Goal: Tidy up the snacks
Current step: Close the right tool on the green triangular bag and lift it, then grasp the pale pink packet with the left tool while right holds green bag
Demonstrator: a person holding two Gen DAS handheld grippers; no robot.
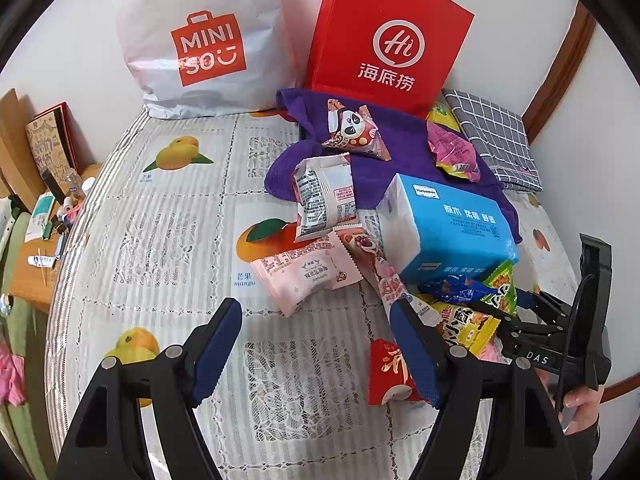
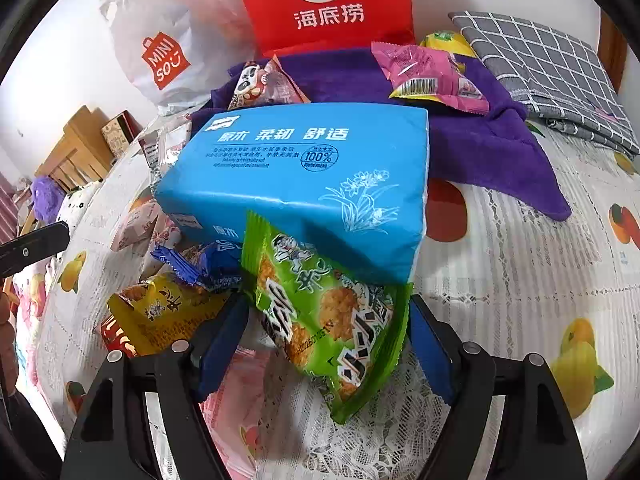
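- Table [image 1: 168,240]: round top under a white lace-patterned plastic cloth printed with fruit; snacks piled toward its far right side.
- Left gripper [image 1: 316,344]: black frame, blue pads, jaws standing wide and empty above bare cloth; a small red foil packet [image 1: 386,372] lies just beside its right finger.
- Right gripper [image 2: 324,350]: jaws spread wide around a green foil rice-cracker packet [image 2: 328,320]; pads clear of the wrapper on both sides.
- Green packet: leans tilted with its top edge against a blue plastic-wrapped tissue pack [image 2: 304,176].
- Yellow snack packet [image 2: 160,312] and blue crinkled wrapper [image 2: 192,264]: lying left of the green packet.
- Purple towel [image 2: 480,148]: behind the tissue pack, carrying a pink-and-yellow packet [image 2: 432,76] and a panda-print packet [image 2: 260,86].
- Red paper bag [image 1: 384,36] and white plastic shopping bag [image 1: 200,36]: upright at the table's far edge.
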